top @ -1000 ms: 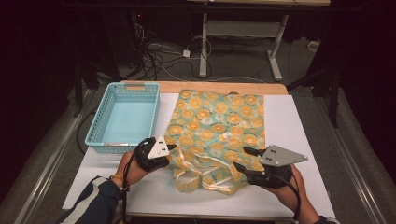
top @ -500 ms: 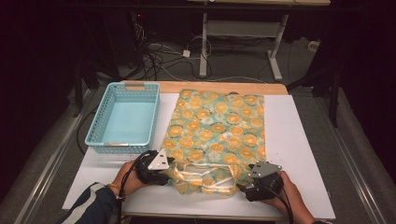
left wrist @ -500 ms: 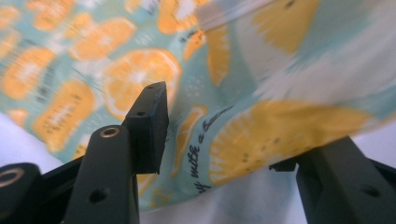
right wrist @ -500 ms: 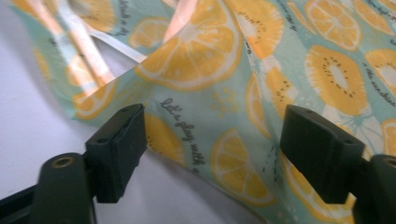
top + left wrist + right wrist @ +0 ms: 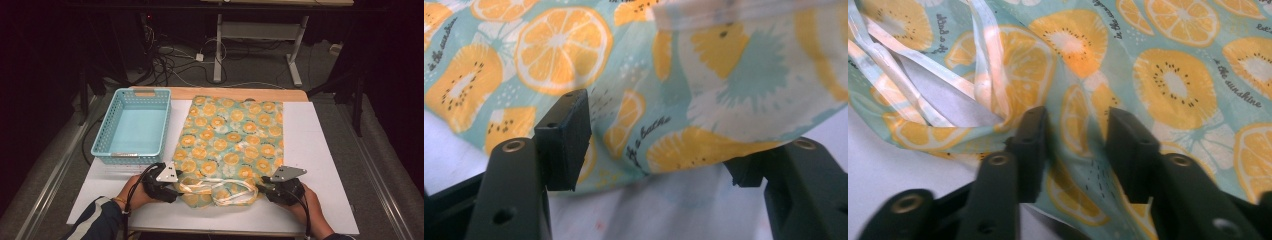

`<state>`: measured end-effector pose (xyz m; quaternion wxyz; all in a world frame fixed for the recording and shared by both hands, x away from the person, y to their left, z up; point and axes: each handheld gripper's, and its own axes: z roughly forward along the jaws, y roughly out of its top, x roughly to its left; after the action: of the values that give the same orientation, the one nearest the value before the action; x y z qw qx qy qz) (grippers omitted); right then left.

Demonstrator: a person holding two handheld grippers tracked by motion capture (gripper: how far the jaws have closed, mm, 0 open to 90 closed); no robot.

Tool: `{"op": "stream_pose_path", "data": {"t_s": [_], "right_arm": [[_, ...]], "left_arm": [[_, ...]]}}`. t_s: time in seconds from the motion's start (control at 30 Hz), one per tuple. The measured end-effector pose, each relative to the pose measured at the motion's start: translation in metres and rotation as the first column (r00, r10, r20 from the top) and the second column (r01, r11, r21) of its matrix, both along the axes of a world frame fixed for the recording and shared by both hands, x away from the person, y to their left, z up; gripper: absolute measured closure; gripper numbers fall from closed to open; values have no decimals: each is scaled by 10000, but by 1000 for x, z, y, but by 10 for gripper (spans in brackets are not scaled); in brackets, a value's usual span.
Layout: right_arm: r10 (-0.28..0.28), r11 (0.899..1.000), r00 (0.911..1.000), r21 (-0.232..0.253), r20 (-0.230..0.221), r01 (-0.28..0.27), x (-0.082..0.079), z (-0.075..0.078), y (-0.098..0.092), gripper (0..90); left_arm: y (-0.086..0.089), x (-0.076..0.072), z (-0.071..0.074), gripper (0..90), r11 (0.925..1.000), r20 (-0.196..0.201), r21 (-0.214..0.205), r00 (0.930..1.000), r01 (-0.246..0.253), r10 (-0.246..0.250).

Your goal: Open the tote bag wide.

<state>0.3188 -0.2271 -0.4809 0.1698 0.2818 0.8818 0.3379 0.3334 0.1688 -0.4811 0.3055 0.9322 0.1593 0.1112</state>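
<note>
Plainly, scene: a person stood at a white table (image 5: 320,150) with a gripper in each hand, both set at the near edge of a flat, fruit-printed fabric bag (image 5: 230,140).
Bag, position: it lay spread on the table just right of an empty blue basket (image 5: 132,127), its mouth and pale ribbon handles (image 5: 220,190) toward the person, its closed end toward the far edge.
Left gripper (image 5: 651,150): its jaws stood wide apart and had just been opening; the bag's near-left corner lay between them, yet the pads did not press on it.
Right gripper (image 5: 1075,145): its jaws had just been closing around a raised fold at the near-right corner; a gap still showed between each pad and the cloth, so it had no grip yet.
Handling, judged: the bag looked light, thin and limp, likely to sag, crease and fold on itself when lifted; its smooth print might let it slip from a shallow pinch.
Where to take hold, judged: the doubled hem at each near corner seemed best, taken deep between the pads and clear of the loose handles, which could snag.
Risk, judged: catching one layer alone would open the mouth instead of lifting the whole bag.
</note>
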Motion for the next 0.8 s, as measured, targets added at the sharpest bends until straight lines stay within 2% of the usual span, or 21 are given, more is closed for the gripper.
{"op": "stream_pose_path", "data": {"t_s": [0.1, 0.17, 0.3, 0.37, 0.43, 0.47, 0.5, 0.63, 0.67, 0.73, 0.8], "right_arm": [[-24, 10000, 10000, -77, 10, 24, -1, 1, 4, 799], [-176, 9990, 9998, -402, 102, 180, -1, 3, 7, 884], [-251, 9993, 9995, -275, 204, 256, -1, 4, 5, 895], [-570, 9982, 9970, -165, 520, 579, -3, 9, 1, 898], [-624, 9979, 9957, -149, 682, 636, -4, 11, -1, 898], [-730, 9970, 9936, -175, 863, 748, -4, 13, -2, 898], [-889, 9958, 9908, -148, 1022, 909, -5, 16, -5, 898], [-1037, 9944, 9899, -87, 970, 1050, -5, 16, -9, 896], [-1034, 9945, 9902, -81, 942, 1047, -5, 16, -10, 896], [-1059, 9943, 9908, -22, 846, 1065, -6, 16, -11, 890], [-1005, 9949, 9919, 66, 776, 1003, -8, 17, -13, 844]], "left_arm": [[3, 3, -1, 350, 9999, -400, -139, 9992, -68, 62], [3, 4, -1, 393, 9999, -591, -153, 9982, -23, 14], [3, 4, 0, 441, 9998, -889, -216, 9960, 27, -46], [2, 4, 0, 447, 9999, -892, -160, 9960, 27, -41], [1, 2, 1, 444, 9998, -953, -182, 9954, 1, -19], [1, 1, 1, 372, 9999, -915, -159, 9958, 68, -82], [1, -2, 3, 354, 9996, -736, -72, 9969, 256, -261], [-5, -9, 7, 320, 9993, -430, -304, 9988, 213, -226], [-7, -11, 6, 279, 9992, -414, -323, 9988, 234, -247], [-12, -15, 5, 258, 9988, -313, -231, 9986, 422, -429], [-17, -20, 3, 249, 9984, -374, -155, 9978, 539, -545]]}}
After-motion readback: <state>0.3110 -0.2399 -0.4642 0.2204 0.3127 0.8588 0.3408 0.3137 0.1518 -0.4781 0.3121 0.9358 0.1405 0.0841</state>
